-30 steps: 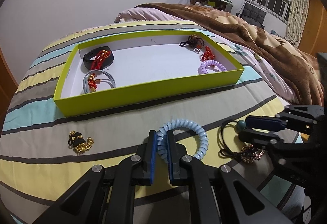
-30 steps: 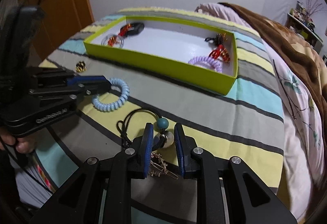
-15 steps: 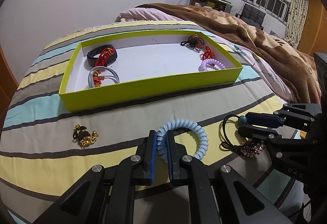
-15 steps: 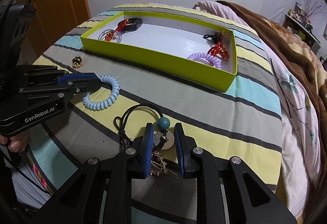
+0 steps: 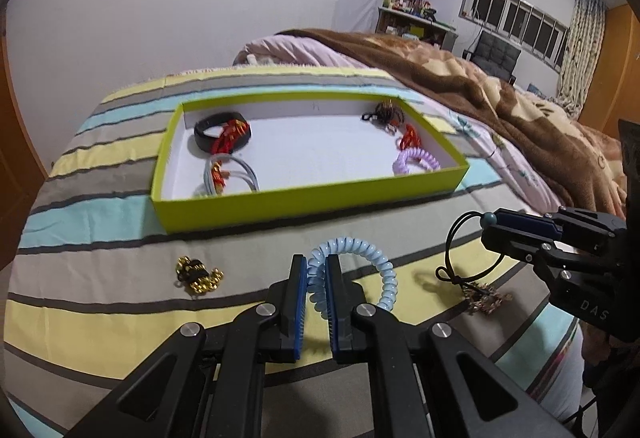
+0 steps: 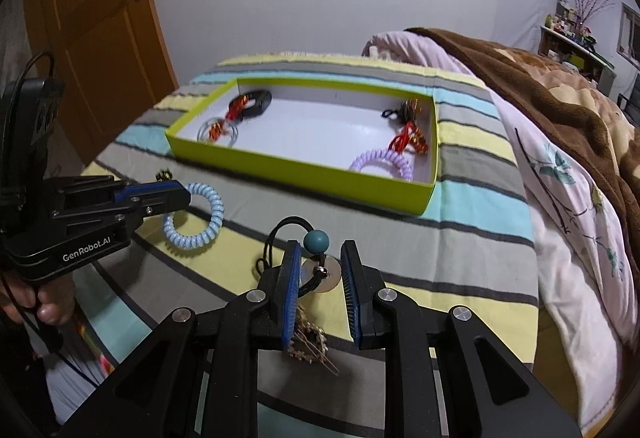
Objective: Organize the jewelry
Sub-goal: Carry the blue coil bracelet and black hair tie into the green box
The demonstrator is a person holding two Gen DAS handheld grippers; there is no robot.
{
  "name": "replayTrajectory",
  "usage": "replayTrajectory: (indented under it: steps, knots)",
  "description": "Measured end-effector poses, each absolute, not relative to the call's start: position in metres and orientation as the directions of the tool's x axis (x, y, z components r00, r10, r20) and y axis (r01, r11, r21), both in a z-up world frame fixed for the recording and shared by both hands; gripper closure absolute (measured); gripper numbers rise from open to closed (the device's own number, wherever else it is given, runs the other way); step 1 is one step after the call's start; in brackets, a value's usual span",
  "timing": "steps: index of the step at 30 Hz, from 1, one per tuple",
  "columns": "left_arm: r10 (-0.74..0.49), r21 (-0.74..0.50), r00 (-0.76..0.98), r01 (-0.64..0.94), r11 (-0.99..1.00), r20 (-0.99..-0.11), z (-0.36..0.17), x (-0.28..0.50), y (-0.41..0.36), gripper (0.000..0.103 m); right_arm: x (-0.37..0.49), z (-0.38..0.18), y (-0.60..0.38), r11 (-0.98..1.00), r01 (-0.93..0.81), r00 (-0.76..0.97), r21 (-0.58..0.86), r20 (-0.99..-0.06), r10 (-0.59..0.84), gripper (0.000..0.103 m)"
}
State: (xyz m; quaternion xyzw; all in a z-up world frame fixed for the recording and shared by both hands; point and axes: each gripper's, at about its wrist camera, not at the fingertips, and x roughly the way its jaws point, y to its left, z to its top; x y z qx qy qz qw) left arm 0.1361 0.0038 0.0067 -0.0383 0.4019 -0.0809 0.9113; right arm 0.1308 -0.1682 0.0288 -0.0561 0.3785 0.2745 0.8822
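Jewelry here is light, soft stuff: the blue coil bracelet, clenched in the left gripper at its 9 o'clock side over the striped bed cover, looks springy and likely to stretch, so a pinch across one coil should suit it (a loose gold trinket lies at 9 o'clock of it). The right gripper grasps the black cord necklace by its disc, teal bead at 12 o'clock. Only the left view shows its gold charm dangling free and the trinket plainly; the green tray sits at 12 o'clock
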Motion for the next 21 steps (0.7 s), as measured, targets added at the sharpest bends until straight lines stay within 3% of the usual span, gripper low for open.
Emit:
replayTrajectory:
  steps: [21]
  knots:
    - [-0.163,-0.098,0.749,0.131,0.987,-0.642,0.056,0.14,0.012,0.094,0.147,0.064,-0.168,0.841,-0.525,0.612,0.13,-0.629,0.48,0.082]
